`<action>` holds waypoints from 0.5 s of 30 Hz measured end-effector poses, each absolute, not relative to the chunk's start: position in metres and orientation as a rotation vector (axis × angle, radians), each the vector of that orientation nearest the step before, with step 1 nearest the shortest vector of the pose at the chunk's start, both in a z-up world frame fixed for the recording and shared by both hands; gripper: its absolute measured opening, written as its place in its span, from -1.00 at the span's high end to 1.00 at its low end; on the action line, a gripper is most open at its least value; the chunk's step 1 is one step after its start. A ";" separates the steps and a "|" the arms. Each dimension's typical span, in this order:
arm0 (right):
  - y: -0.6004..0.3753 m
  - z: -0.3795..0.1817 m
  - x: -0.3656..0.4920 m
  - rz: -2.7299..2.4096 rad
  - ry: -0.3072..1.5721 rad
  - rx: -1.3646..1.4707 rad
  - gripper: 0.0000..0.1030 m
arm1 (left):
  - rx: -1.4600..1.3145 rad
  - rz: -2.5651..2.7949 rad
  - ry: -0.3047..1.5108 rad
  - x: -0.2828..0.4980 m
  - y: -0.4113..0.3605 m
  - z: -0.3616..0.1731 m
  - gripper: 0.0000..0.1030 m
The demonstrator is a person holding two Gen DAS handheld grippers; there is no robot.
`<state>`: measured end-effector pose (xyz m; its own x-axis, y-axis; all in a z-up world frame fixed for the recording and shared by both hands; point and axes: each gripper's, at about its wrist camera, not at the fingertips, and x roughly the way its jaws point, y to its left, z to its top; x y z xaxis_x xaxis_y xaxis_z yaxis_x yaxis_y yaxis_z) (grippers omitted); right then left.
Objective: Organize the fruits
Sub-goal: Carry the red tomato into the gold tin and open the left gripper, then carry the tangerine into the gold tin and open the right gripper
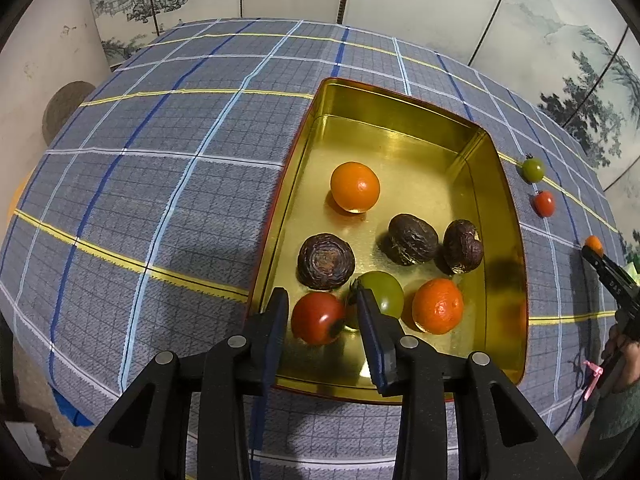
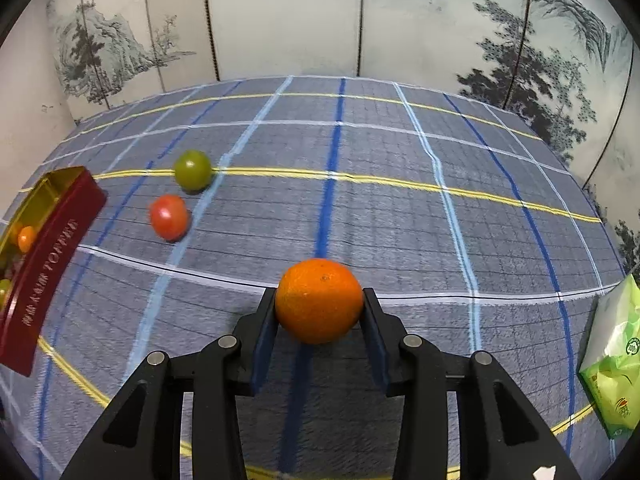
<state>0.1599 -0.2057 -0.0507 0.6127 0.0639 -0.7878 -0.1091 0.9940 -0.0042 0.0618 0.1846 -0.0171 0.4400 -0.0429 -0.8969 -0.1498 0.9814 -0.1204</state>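
A gold tin [image 1: 400, 120] with a red outside holds two mandarins [image 1: 355, 187], three dark brown wrinkled fruits [image 1: 326, 261], a green tomato [image 1: 384, 292] and a red tomato [image 1: 316, 320]. My left gripper [image 1: 320, 290] hangs over the tin's near end. The red tomato rests on the tin floor between its fingers, with small gaps on both sides, so the jaws are open. My right gripper [image 2: 319, 294] is shut on a mandarin [image 2: 319, 300] just above the cloth, right of the tin [image 2: 48, 248]. A green tomato [image 2: 193, 169] and a red tomato [image 2: 169, 217] lie loose on the cloth.
A blue-grey checked cloth [image 2: 400, 220] covers the table. A green plastic packet [image 2: 612, 360] lies at its right edge. A painted folding screen [image 2: 280, 20] stands behind the table. A person's hand [image 1: 624, 356] shows at the right of the left wrist view.
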 end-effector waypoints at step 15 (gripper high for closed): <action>-0.109 -0.004 0.136 0.342 0.820 -0.109 0.27 | -0.171 0.078 1.063 0.053 0.180 -0.010 0.05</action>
